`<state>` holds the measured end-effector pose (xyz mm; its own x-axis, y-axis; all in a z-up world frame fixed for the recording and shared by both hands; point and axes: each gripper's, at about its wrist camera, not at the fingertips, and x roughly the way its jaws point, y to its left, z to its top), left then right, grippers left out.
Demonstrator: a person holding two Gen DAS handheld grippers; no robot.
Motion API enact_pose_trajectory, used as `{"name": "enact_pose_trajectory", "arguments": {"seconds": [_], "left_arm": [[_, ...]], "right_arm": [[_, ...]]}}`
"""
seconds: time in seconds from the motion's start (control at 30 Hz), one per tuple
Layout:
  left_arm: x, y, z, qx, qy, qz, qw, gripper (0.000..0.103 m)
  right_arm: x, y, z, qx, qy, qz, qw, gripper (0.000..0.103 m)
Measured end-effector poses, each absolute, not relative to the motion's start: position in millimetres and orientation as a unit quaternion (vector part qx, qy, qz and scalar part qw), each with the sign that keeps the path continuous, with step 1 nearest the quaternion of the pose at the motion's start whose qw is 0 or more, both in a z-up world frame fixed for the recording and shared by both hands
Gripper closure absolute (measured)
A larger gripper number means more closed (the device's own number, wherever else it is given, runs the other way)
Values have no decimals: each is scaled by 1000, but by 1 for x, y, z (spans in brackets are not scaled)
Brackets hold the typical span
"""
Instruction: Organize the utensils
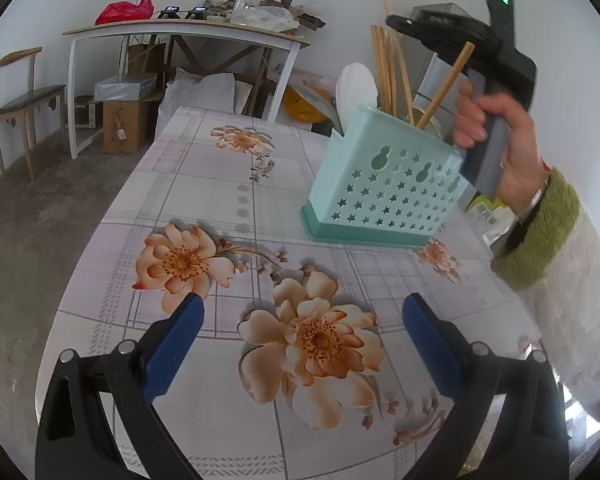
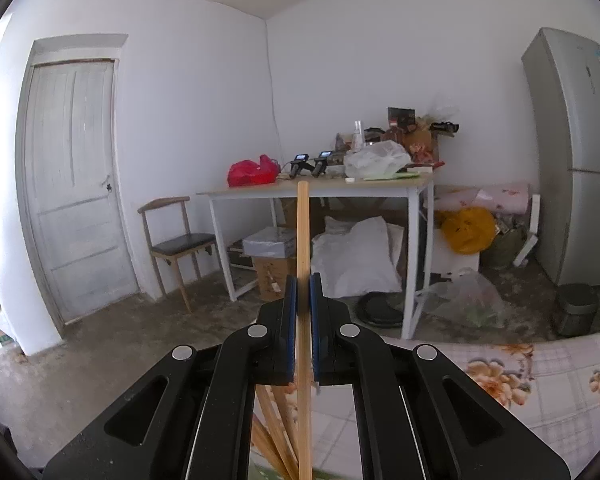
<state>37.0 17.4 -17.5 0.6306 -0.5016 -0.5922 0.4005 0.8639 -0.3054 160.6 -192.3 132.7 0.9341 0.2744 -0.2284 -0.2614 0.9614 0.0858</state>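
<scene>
A mint-green perforated utensil holder [image 1: 384, 184] stands on the floral tablecloth [image 1: 228, 248]. It holds several wooden chopsticks [image 1: 388, 68] and a white spoon [image 1: 356, 88]. My left gripper [image 1: 302, 320] is open and empty, low over the table in front of the holder. My right gripper [image 2: 303, 284] is shut on one wooden chopstick [image 2: 303, 240], held upright. In the left wrist view that chopstick [image 1: 446, 84] slants down into the holder's right compartment, with the right gripper's body [image 1: 460, 36] above the holder. Other chopsticks [image 2: 276, 432] show below the right gripper's fingers.
A packet [image 1: 486, 216] lies behind the holder near the person's sleeve. Beyond the table stand a cluttered white desk [image 2: 320, 190], a chair [image 2: 172, 240], boxes and bags on the floor, a fridge [image 2: 576, 152] and a small bin [image 2: 574, 308].
</scene>
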Motion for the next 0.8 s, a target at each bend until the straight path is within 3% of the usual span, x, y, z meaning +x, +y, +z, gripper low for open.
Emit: {"name": "enact_pose_trajectory", "arguments": {"seconds": [0.33, 0.47, 0.63, 0.8], "left_arm": [[36, 13, -12, -87, 351, -261, 895, 6], [31, 8, -9, -81, 345, -259, 899, 6], [26, -3, -2, -54, 332, -262, 904, 6], [30, -13, 7, -37, 307, -265, 913, 6]], "right_arm": [[108, -213, 133, 14, 124, 139, 982, 95], [84, -222, 133, 13, 139, 145, 980, 72], [49, -239, 138, 30, 125, 145, 981, 59], [25, -277, 130, 119, 133, 143, 973, 48]]}}
